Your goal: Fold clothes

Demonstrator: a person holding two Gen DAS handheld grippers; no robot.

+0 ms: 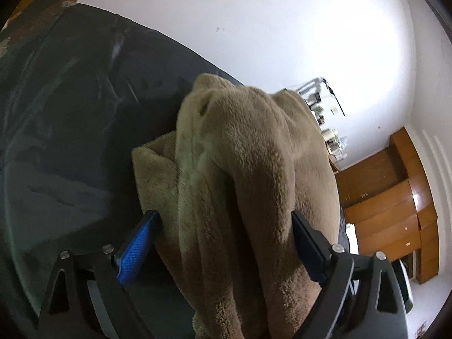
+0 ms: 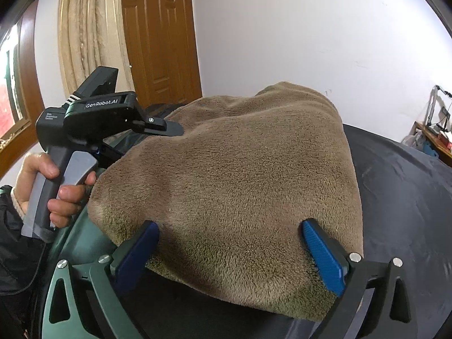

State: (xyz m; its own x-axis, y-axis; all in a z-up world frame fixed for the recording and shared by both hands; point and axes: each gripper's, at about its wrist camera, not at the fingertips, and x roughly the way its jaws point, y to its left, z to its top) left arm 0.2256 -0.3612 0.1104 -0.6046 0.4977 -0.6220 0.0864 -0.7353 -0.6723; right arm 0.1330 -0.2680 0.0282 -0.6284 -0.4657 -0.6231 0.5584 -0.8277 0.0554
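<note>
A tan fleece garment (image 2: 226, 175) lies in a folded heap on a dark sheet (image 2: 409, 197). In the left wrist view the garment (image 1: 240, 169) bulges up between the wide-apart fingers of my left gripper (image 1: 226, 220), whose blue pads (image 1: 138, 243) flank it. In the right wrist view my right gripper (image 2: 230, 231) is open, its fingers (image 2: 322, 254) spread around the garment's near edge. The left gripper's body (image 2: 107, 113), held by a hand (image 2: 56, 186), sits at the garment's far left edge; its fingertips are hidden in the fabric there.
The dark sheet (image 1: 70, 113) covers the whole work surface. A wooden door (image 2: 158, 36) and a beige curtain (image 2: 87, 28) stand behind on the left. A wooden cabinet (image 1: 395, 197) and a cluttered shelf (image 1: 325, 107) are off to the right, by a white wall.
</note>
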